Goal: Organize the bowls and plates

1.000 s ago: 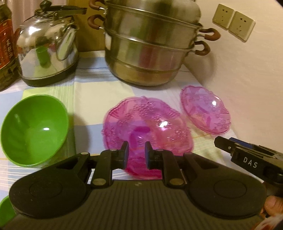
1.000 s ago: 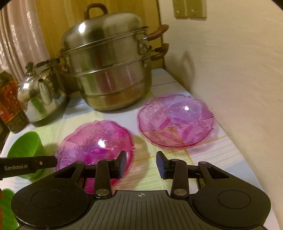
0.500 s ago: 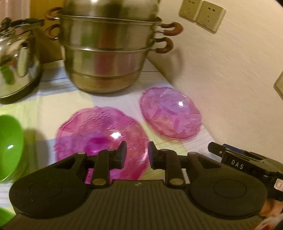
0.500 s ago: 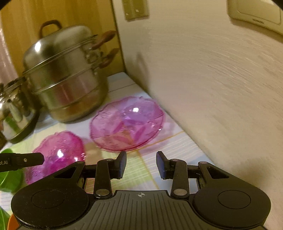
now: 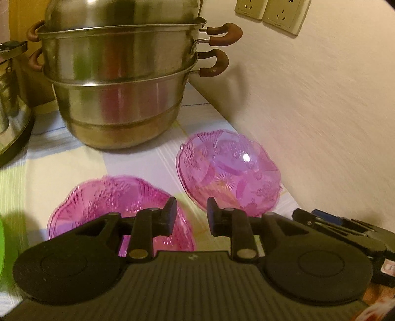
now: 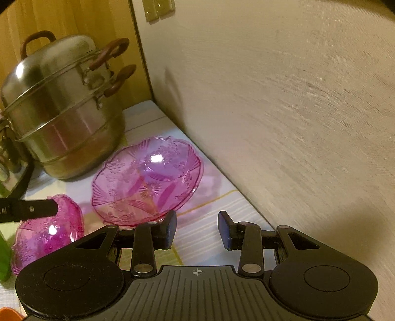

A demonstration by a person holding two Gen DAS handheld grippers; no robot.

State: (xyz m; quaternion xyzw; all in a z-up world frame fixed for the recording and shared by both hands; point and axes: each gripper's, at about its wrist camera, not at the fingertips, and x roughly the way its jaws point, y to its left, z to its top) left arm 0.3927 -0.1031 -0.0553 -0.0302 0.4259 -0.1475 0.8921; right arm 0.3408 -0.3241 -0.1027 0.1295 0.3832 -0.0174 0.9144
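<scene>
Two clear pink patterned bowls sit on the checked cloth. One pink bowl (image 5: 229, 172) (image 6: 148, 180) lies close to the wall, the other pink bowl (image 5: 108, 205) (image 6: 47, 232) to its left and nearer. My left gripper (image 5: 191, 210) hovers between them over bare cloth. Its jaws are opening and nothing is between them, and its left finger hides part of the nearer bowl. My right gripper (image 6: 197, 227) stands open and empty just in front of the wall-side bowl's near rim. A green bowl (image 5: 2, 247) (image 6: 3, 259) shows only as an edge at far left.
A tall steel steamer pot (image 5: 118, 86) (image 6: 61, 111) stands behind the bowls, with a kettle (image 5: 12, 111) to its left. The wall (image 5: 321, 123) (image 6: 296, 123) runs close along the right, with sockets (image 5: 271, 12) on it. Something orange (image 6: 9, 313) peeks in at the bottom left.
Both views have swung right: the green bowl and kettle slid off to the left and the wall-side pink bowl came nearer. The left jaws stand wider apart than before.
</scene>
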